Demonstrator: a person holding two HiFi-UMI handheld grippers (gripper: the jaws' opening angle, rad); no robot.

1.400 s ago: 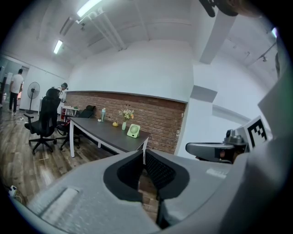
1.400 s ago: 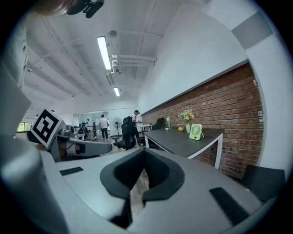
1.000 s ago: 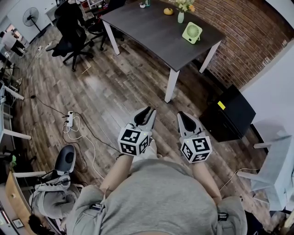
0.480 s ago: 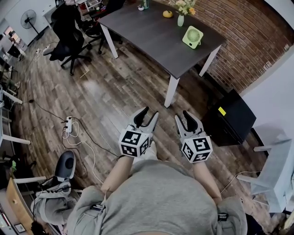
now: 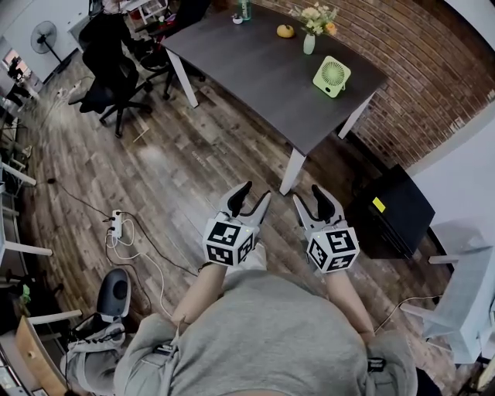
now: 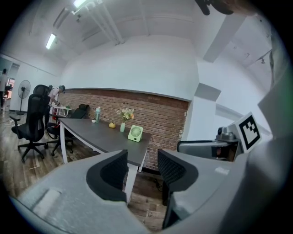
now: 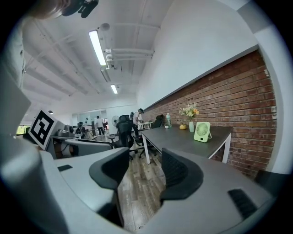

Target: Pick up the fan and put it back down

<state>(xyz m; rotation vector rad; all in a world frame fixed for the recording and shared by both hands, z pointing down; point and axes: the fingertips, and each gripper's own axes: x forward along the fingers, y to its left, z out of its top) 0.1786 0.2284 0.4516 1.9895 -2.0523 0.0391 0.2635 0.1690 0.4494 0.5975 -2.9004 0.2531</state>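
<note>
A small light-green fan (image 5: 332,76) stands upright near the right end of the dark grey table (image 5: 255,62), far ahead of both grippers. It also shows as a small green fan (image 6: 135,133) in the left gripper view and as a fan (image 7: 202,131) in the right gripper view. My left gripper (image 5: 252,196) and right gripper (image 5: 311,197) hang side by side over the wooden floor, well short of the table. Both have just been opening their jaws and stand open, with nothing between them.
On the table stand a vase of flowers (image 5: 311,22), an orange fruit (image 5: 285,31) and a bottle (image 5: 245,8). Black office chairs (image 5: 108,58) stand at left. A black cabinet (image 5: 390,213) sits by the brick wall at right. A power strip with cables (image 5: 117,223) lies on the floor.
Both grippers' jaws have spread apart from nearly closed. The person and both grippers have moved forward toward the table, which now lies closer in the head view.
</note>
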